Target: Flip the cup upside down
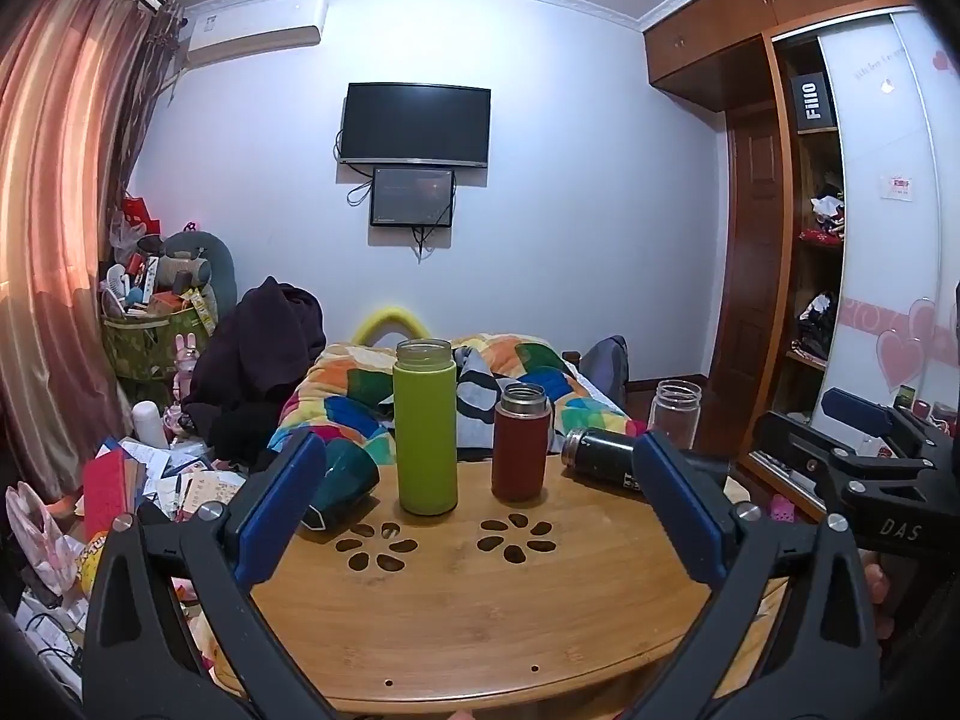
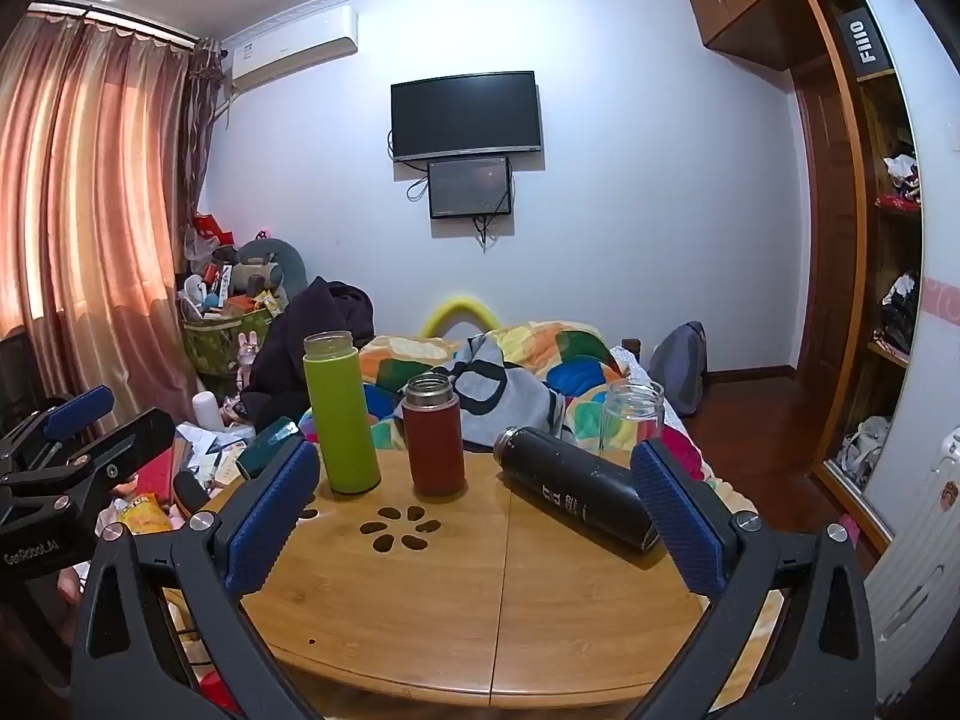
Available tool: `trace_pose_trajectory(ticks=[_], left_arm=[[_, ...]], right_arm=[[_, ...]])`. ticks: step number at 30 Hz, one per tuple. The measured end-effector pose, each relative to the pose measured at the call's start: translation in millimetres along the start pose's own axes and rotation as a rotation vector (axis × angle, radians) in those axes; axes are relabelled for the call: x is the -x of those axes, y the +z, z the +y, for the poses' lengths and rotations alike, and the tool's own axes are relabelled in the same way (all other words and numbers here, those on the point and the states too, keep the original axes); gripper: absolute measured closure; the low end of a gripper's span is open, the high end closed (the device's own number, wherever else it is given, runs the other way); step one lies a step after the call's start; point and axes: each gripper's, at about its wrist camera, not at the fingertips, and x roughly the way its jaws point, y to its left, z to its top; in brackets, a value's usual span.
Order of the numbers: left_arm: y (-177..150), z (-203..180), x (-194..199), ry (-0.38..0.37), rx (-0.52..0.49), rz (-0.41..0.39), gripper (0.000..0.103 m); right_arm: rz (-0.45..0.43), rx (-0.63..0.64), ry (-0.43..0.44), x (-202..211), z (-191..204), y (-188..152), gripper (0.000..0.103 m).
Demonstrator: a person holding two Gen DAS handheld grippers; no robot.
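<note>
A round wooden table (image 1: 480, 618) holds several cups. A tall green cup (image 1: 425, 426) and a shorter red cup (image 1: 521, 441) stand upright with open mouths. A black cup (image 1: 603, 459) lies on its side at the right. A dark teal cup (image 1: 342, 480) lies on its side at the left. A clear glass jar (image 1: 677, 413) stands at the far right edge. My left gripper (image 1: 480, 516) is open and empty above the table's near part. My right gripper (image 2: 474, 516) is open and empty; the black cup (image 2: 570, 495) lies just ahead of its right finger.
A bed with a colourful quilt (image 1: 516, 378) lies behind the table. Clutter of papers and boxes (image 1: 156, 480) fills the floor at the left. A wardrobe (image 1: 804, 252) stands at the right. The table has flower-shaped cutouts (image 1: 516, 537).
</note>
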Motion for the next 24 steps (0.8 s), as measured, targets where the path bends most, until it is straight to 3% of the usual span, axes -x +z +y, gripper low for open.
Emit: trace_pose_trajectory(ticks=[24], left_arm=[[0.5, -0.7, -0.8, 0.002, 0.0, 0.0, 0.0]], right_arm=[[-0.01, 0.003, 0.003, -0.1, 1.6, -3.6, 0.0]])
